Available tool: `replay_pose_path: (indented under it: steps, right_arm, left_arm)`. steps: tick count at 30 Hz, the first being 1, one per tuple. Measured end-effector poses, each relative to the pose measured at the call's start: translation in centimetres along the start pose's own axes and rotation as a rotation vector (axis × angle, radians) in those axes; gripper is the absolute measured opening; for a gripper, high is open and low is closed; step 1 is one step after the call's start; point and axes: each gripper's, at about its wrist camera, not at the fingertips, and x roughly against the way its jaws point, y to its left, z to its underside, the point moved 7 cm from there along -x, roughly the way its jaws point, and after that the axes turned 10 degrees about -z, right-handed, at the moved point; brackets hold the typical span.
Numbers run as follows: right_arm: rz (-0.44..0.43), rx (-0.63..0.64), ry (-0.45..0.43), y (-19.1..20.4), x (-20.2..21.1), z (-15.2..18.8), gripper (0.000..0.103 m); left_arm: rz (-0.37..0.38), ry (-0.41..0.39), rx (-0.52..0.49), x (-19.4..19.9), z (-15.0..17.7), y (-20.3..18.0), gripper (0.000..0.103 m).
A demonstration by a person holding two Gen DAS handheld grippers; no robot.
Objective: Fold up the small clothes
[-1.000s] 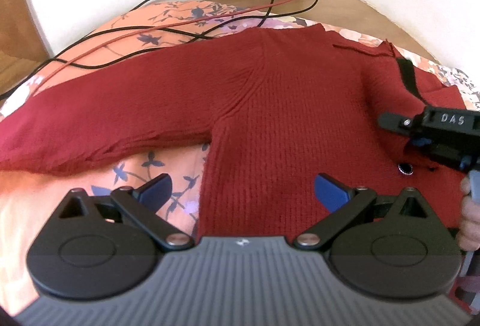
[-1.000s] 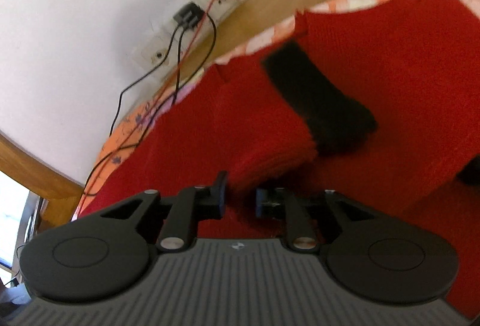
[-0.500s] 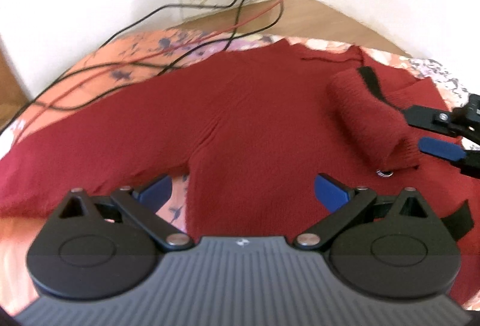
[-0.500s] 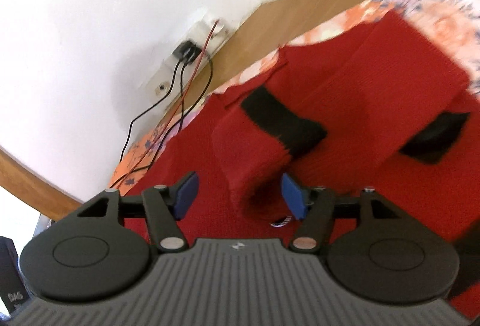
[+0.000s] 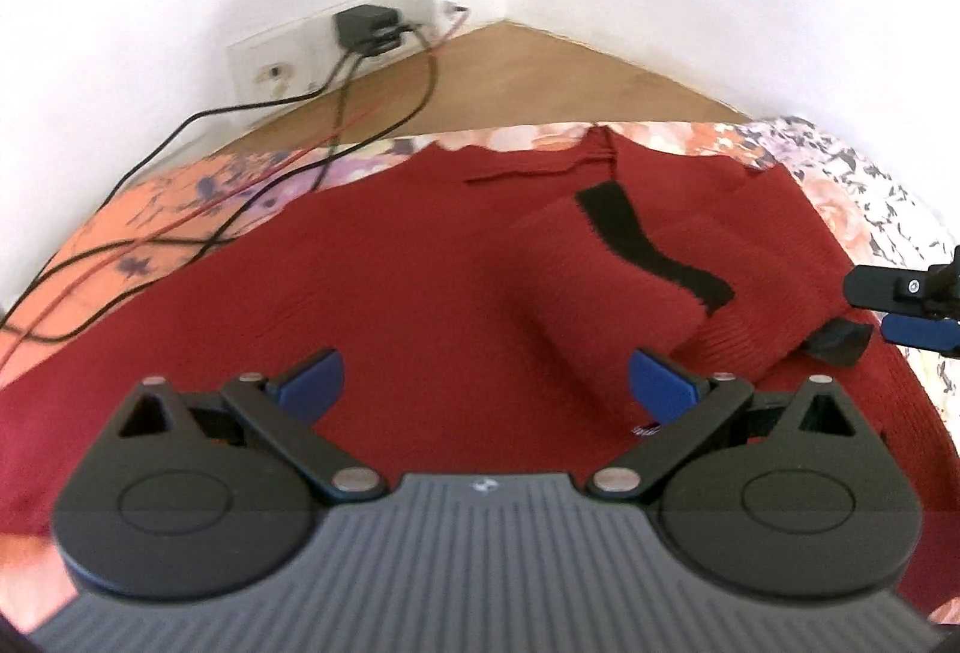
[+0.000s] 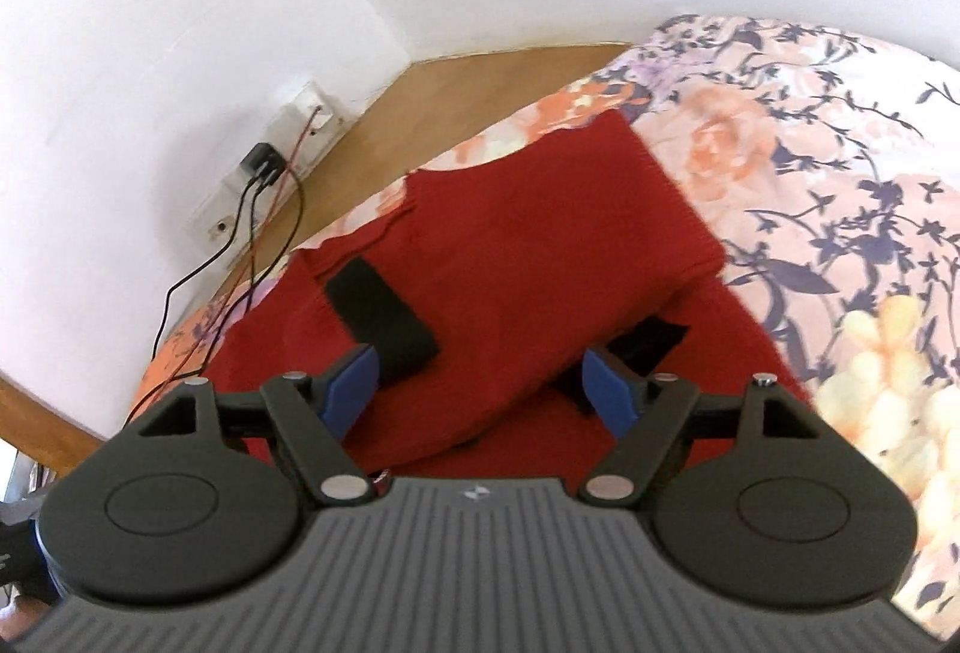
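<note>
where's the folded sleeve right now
The sleeve lies folded across the right side of the sweater in the left wrist view, its black band facing up, just ahead of the open right gripper.

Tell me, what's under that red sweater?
A floral bedsheet shows around the red sweater; what lies beneath is covered. One sleeve is folded onto the body, hiding it there.

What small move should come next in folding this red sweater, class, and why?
Probably bring the left gripper toward the sleeve that is still spread flat at the left and fold it in. The other sleeve, with its black band, already lies across the red sweater. Both grippers have their jaws open and hold nothing; the right gripper hangs above the folded sleeve.
</note>
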Motion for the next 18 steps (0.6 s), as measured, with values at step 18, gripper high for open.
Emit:
replay_pose_path:
  steps: [18]
  right_arm:
    - [0.013, -0.03, 0.046, -5.0, -0.7, -1.4, 0.083]
  left_arm:
    - [-0.012, -0.052, -0.215, -5.3, -0.6, -9.6, 0.103]
